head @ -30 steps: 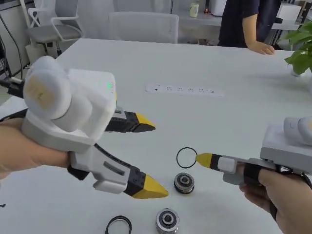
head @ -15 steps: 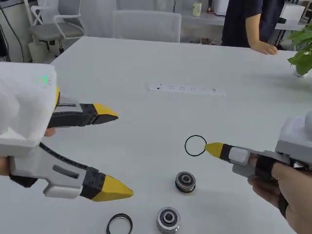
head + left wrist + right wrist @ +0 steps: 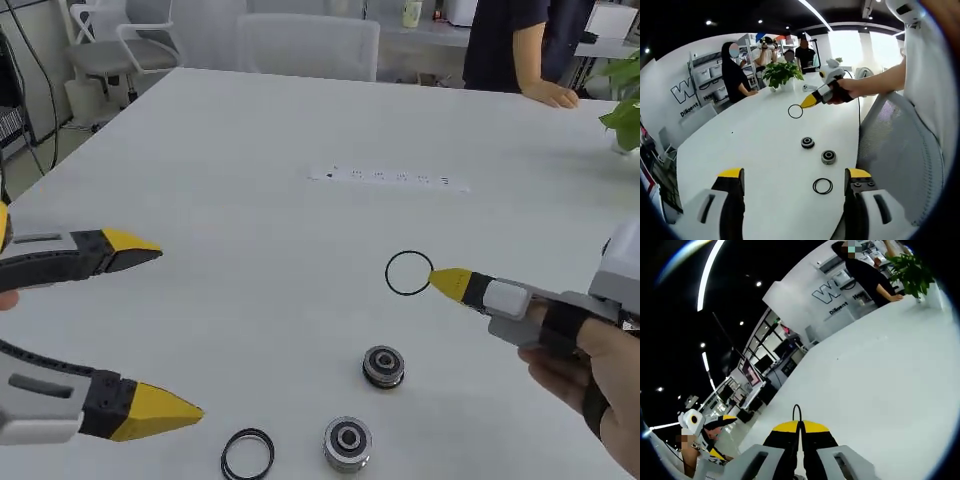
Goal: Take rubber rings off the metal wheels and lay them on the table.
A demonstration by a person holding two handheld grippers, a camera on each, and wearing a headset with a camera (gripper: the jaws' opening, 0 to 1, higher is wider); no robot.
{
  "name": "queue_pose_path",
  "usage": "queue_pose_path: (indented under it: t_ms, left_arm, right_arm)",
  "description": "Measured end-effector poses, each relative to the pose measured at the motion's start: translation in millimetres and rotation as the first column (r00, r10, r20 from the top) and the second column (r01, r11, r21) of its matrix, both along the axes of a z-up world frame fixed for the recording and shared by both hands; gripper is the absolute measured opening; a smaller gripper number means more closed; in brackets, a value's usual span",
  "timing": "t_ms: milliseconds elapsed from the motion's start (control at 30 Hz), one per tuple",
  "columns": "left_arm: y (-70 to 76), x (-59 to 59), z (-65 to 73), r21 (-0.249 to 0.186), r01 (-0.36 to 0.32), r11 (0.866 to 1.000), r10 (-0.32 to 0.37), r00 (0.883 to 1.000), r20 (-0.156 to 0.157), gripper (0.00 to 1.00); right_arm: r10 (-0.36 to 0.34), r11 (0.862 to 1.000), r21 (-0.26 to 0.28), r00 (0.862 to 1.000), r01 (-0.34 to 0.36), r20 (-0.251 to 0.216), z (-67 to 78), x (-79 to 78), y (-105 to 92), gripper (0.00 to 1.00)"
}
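Above table [image 3: 300,130], R gripper [image 3: 440,281] level, jaws pinching rubber ring [image 3: 408,273], L gripper [image 3: 180,330] low-left, jaws wide.

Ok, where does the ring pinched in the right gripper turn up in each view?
Head view: ring right of centre, at the right gripper's tip.
Left gripper view: ring upper middle, at that gripper's tip.
Right gripper view: ring bottom centre, edge-on between shut jaws.
Shared landmark: the potted plant, at the head view's far right.
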State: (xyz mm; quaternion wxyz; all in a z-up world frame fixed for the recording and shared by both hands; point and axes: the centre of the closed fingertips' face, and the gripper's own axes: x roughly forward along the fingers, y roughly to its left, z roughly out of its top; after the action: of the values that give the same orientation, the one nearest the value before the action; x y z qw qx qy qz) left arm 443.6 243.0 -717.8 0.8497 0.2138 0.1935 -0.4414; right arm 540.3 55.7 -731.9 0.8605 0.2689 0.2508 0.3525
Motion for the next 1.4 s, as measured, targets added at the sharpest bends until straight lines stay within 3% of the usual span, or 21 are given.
queue_pose_path:
  t_ms: [200,400,700,1033,1267,1400]
  left_arm:
    - [15.3,-4.4,-13.7,0.010,-0.067,0.998,0.067,0.998,-0.022,0.82]
    - [18.0,-7.0,-25.4,-0.021,-0.096,0.995,0.095,0.994,-0.047,0.83]
    - [26.1,-11.2,-46.3,-0.005,-0.132,0.991,0.131,0.987,-0.090,0.83]
    - [25.6,-15.6,-59.5,-0.016,-0.153,0.988,0.150,0.981,-0.123,0.83]
    - [22.7,-19.0,-67.3,-0.021,-0.151,0.988,0.146,0.979,-0.141,0.83]
    - [24.8,-21.5,-76.9,0.000,-0.150,0.989,0.148,0.976,-0.157,0.83]
  right_arm:
    - [0.012,1.000,0.007,1.000,-0.012,0.012,5.0,-2.8,0.8,0.00]
    - [0.010,1.000,0.000,1.000,-0.010,0.025,7.6,-2.9,-1.3,0.00]
    - [0.019,1.000,0.002,0.999,-0.019,0.035,9.6,-2.4,0.1,0.00]
    - [0.071,0.997,-0.002,0.996,-0.071,0.057,12.1,-8.3,12.7,0.00]
    - [0.124,0.992,-0.045,0.991,-0.122,0.054,5.5,-15.9,24.2,0.00]
    - [0.145,0.988,-0.058,0.988,-0.142,0.049,2.8,-19.4,29.3,0.00]
